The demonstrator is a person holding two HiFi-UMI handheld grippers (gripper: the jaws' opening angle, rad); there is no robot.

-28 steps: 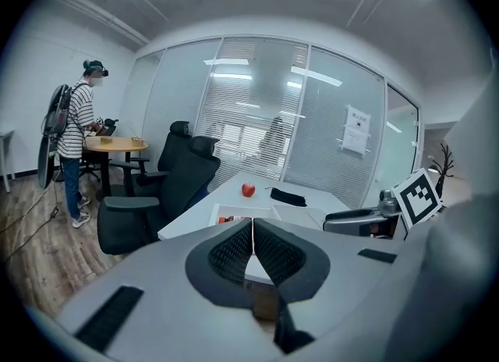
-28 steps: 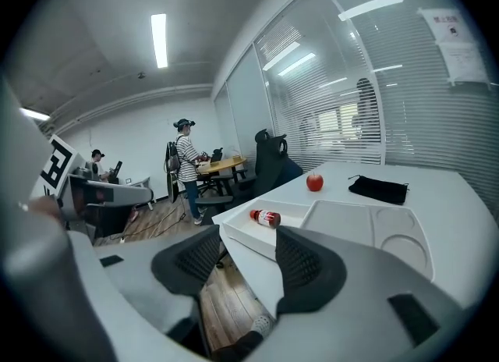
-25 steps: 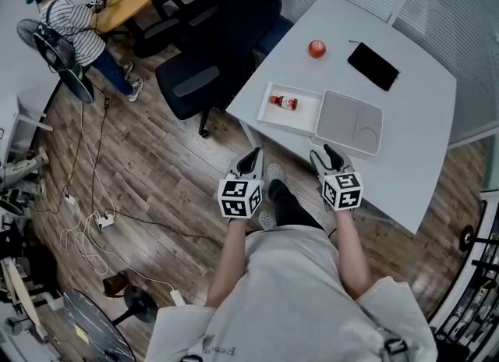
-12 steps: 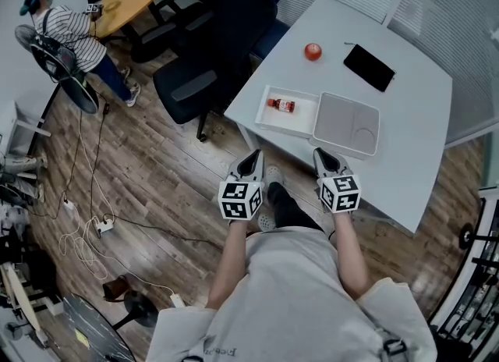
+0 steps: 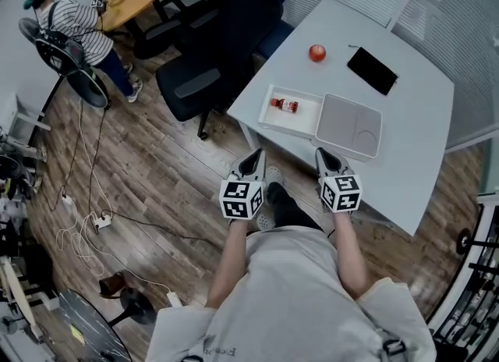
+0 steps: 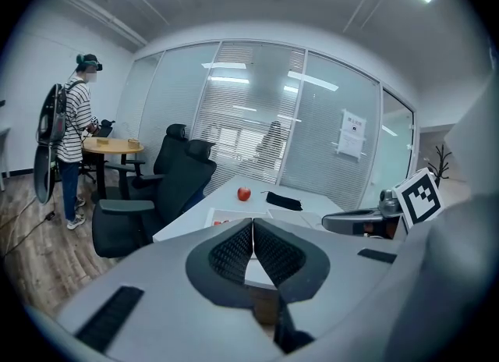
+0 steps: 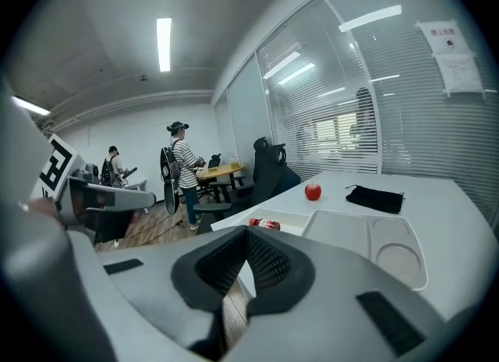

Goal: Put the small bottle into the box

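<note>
Closest in, both forearms out from the chest, parallel and level with each other, wrists straight, marker cubes turned upward. Left gripper (image 5: 251, 156) held over the wooden floor (image 5: 156, 173), short of the table (image 5: 405, 150), nose tipped slightly down; jaws pressed together with nothing between them, as seen in the left gripper view (image 6: 252, 232). Right gripper (image 5: 326, 154) alongside, well apart from the left, nose at the table's near edge and tipped down much the same; jaws just closed, ribbed pads meeting on nothing in the right gripper view (image 7: 245, 247).

Just beyond the grippers, on the table: open white box (image 5: 306, 120) with the small bottle (image 5: 284, 104) lying on its side inside, red label showing. Touching the box's right side, a grey lid (image 5: 348, 124) lying flat.

Farther back on the table, a red apple (image 5: 316, 53) and a black pouch (image 5: 373, 68), apart from each other.

Left of the table, a black office chair (image 5: 199, 79). Farthest off, a person (image 5: 74, 21) in a striped shirt, standing.
</note>
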